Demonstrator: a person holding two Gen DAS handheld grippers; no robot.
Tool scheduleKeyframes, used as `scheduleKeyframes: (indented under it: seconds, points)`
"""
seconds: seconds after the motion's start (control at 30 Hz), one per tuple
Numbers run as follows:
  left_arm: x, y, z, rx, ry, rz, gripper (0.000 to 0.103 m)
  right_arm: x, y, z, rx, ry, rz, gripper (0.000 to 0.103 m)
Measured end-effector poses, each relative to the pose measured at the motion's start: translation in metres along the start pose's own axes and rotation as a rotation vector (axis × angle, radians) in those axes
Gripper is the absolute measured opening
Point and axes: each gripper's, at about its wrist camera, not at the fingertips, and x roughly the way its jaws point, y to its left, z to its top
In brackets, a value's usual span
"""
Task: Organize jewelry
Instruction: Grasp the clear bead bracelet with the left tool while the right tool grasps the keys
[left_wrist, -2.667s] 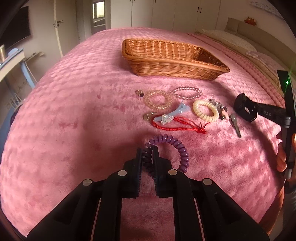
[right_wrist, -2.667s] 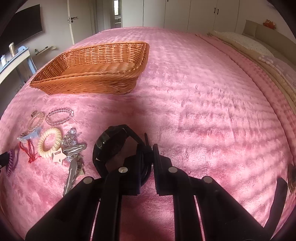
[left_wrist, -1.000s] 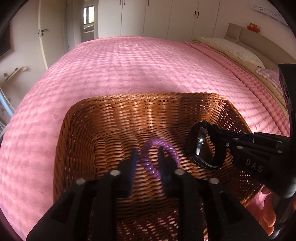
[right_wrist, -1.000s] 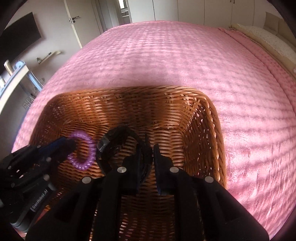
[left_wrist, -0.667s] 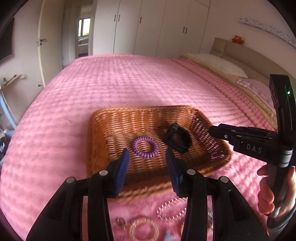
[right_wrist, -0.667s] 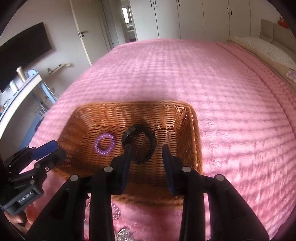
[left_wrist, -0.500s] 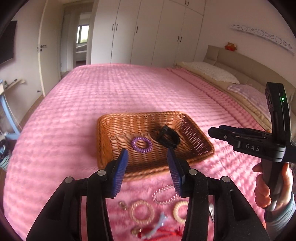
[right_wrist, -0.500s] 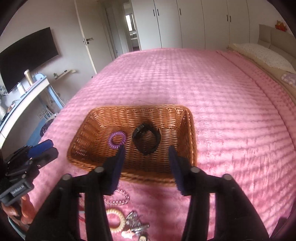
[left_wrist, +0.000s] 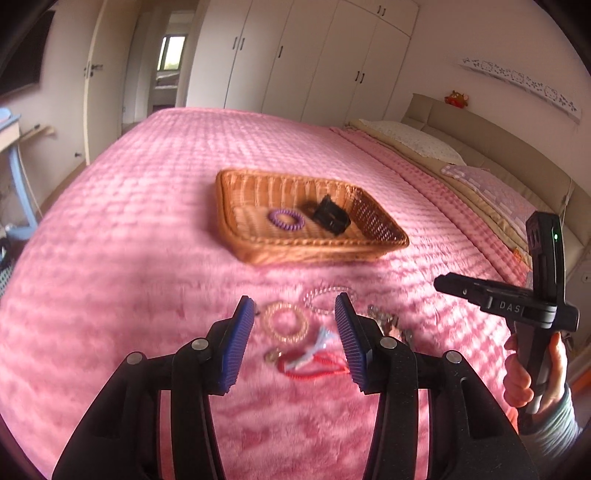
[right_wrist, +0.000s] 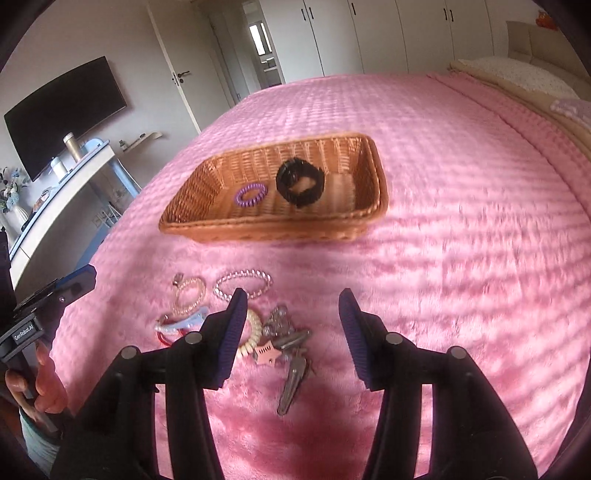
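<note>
Soft daylight, striped shadows on the bedspread (left_wrist: 147, 229), motion blur, dark fisheye-bent corners.

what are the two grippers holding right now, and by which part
Nothing. The left gripper and right gripper are both open and empty. The purple coil tie and black band lie loose in the wicker basket.

Pink bedspread (left_wrist: 129, 229), white wardrobe doors (left_wrist: 303, 55), wall-mounted television (right_wrist: 62, 114), pillows (left_wrist: 410, 140).

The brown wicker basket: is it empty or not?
Not empty. The brown wicker basket holds a purple spiral hair tie and a black band.
</note>
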Motion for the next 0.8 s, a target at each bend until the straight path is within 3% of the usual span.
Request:
scheduleKeyframes:
  seconds: [0.2, 0.4, 0.67, 0.8]
  points:
    - [0.021, 0.02, -0.018, -0.072, 0.066, -0.024, 0.044, 0.02, 0.003, -0.036, 0.001, 0.063, -0.016, 0.044]
    - [0.061, 0.034, -0.02, -0.133, 0.178, -0.045, 0.044, 0.029, 0.007, -0.052, -0.001, 0.067, -0.04, 0.041]
    - [0.099, 0.029, -0.017, -0.11, 0.238, 0.041, 0.042, 0.036, 0.003, -0.059, 0.013, 0.068, -0.044, 0.041]
    - [0.104, 0.022, -0.018, -0.068, 0.231, 0.085, 0.041, 0.045, 0.01, -0.056, -0.015, 0.083, -0.09, 0.034]
